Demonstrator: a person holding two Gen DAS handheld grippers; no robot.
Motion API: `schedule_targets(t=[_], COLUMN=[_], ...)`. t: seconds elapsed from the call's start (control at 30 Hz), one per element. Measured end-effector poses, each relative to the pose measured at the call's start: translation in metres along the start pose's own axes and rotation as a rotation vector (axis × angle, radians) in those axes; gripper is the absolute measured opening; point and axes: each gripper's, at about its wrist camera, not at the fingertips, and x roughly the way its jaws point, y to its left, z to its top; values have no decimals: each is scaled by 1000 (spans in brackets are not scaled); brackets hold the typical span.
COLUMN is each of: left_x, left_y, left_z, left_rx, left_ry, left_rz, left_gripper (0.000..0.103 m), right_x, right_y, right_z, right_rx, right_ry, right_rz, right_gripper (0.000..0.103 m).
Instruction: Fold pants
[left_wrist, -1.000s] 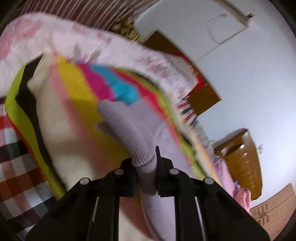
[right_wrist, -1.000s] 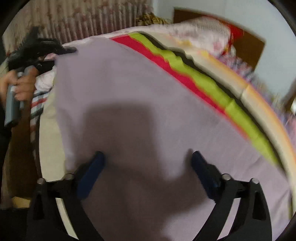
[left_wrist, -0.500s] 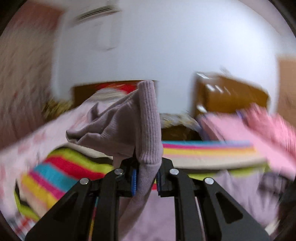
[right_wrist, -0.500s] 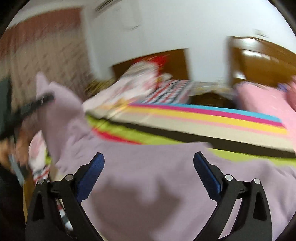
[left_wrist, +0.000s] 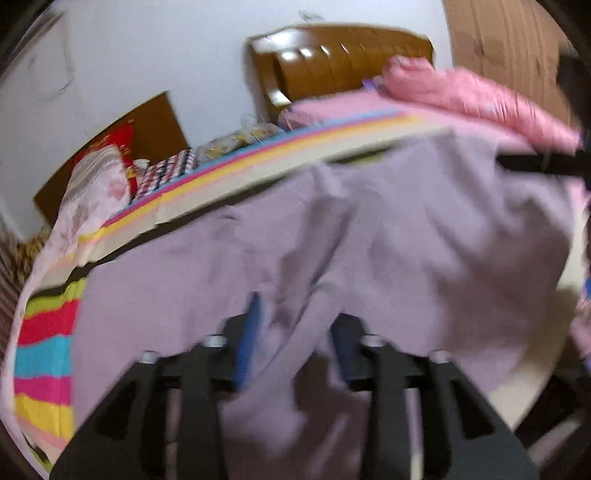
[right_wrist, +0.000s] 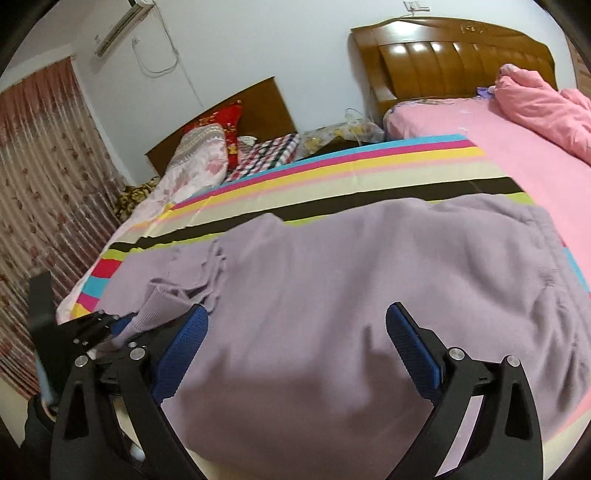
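Lilac knit pants (right_wrist: 351, 280) lie spread on a rainbow-striped sheet (right_wrist: 332, 173) on the bed. They also fill the left wrist view (left_wrist: 369, 240). My left gripper (left_wrist: 291, 332) sits low over the pants with its jaws partly apart and a fold of fabric lying loose between them. In the right wrist view the left gripper (right_wrist: 122, 330) sits at the ribbed cuff (right_wrist: 159, 306) at the pants' left end. My right gripper (right_wrist: 297, 345) is wide open and empty just above the near part of the pants.
A pink sheet and a bunched pink duvet (right_wrist: 539, 107) lie to the right. A wooden headboard (right_wrist: 443, 59) stands behind. Pillows (right_wrist: 199, 155) and a checked cloth lie at the far left. Floral curtains (right_wrist: 40, 177) hang at the left. The bed's near edge is just below my grippers.
My left gripper swung the cuff up and over onto the pants, came down low and opened its jaws. My right gripper stayed open while its view swung round to the headboards.
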Motion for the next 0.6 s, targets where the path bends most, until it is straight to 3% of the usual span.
schedule_targets(t=[0.03, 0.1, 0.17, 0.23, 0.3, 0.4, 0.47, 0.6], left_x=[-20, -61, -84, -94, -91, -79, -68, -55], left_y=[12, 42, 67, 88, 103, 109, 107, 105], left_z=[-1, -12, -28, -45, -62, -77, -83, -95], left_rx=[-50, -168, -254, -298, -305, -308, -297, -304], left_ry=[-58, -178, -205, -182, -123, -63, -28, -7], left_rz=[12, 22, 36, 142, 222, 258, 263, 268], left_gripper=[74, 87, 87, 87, 87, 87, 87, 87], right_x=[4, 6, 18, 36, 58, 71, 75, 65], right_y=[7, 16, 31, 45, 62, 88, 96, 105], right_z=[-1, -7, -14, -20, -28, -32, -29, -9], right_rx=[-4, 4, 22, 56, 86, -7, 0, -84], right_ry=[10, 48, 100, 181, 283, 324, 334, 202], right_rz=[30, 122, 214, 322, 363, 268, 278, 95], right_gripper=[95, 95, 93, 82, 79, 79, 77, 72])
